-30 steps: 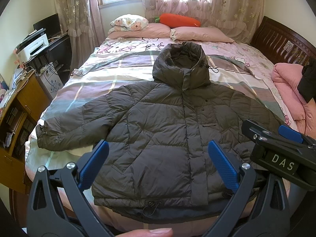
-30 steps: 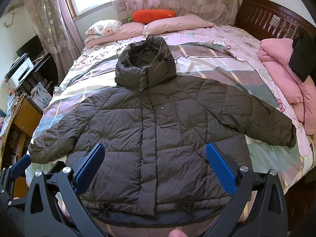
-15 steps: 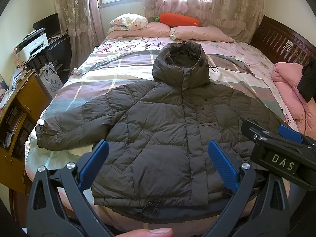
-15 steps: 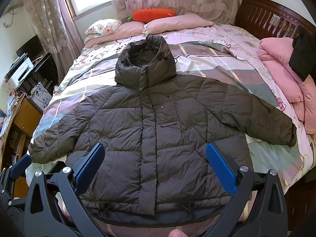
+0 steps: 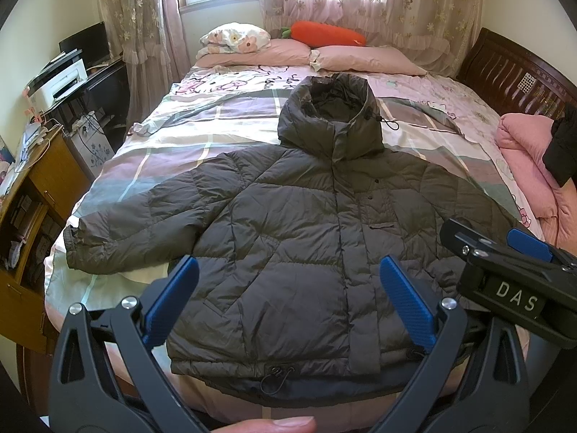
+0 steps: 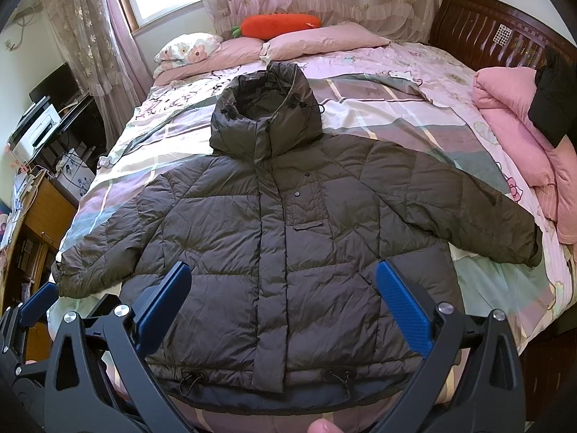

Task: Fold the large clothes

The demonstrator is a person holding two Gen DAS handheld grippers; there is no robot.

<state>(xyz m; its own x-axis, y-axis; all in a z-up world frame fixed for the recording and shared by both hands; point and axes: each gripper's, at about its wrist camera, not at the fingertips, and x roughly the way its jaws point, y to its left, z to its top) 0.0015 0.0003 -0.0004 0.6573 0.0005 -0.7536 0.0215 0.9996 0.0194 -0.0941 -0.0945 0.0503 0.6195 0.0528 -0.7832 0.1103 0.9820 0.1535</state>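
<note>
Nothing has moved since the earlier frames: both views hold the same framing, and the jacket [image 5: 303, 238] lies exactly where it did. It is spread front-up on the bed [image 5: 173, 137], zipped shut, hood [image 5: 330, 119] toward the pillows [image 5: 368, 59] and hem toward the person, with both sleeves stretched straight out to the sides. That flat, symmetrical layout looks deliberate: a bulky padded garment folds cleanly only once smoothed and squared, and the sleeves are ready to be turned inward over the body.

The left gripper [image 5: 288, 299] hovers above the near part of the jacket, its blue fingers [image 5: 173, 299] spread wide and holding nothing. The right gripper [image 6: 281, 306] does the same in its own view, fingers [image 6: 402, 310] equally wide apart and empty; its body also shows at the right edge of the left view. Neither touches the fabric. In each view the lower half of the jacket sits framed between the two fingers, with the hem drawcords [image 6: 189, 379] just below them.

Judging by this, folding has not yet begun. The left sleeve cuff [image 5: 77, 249] and right sleeve cuff [image 6: 530, 249] lie well outside the fingers.
</note>
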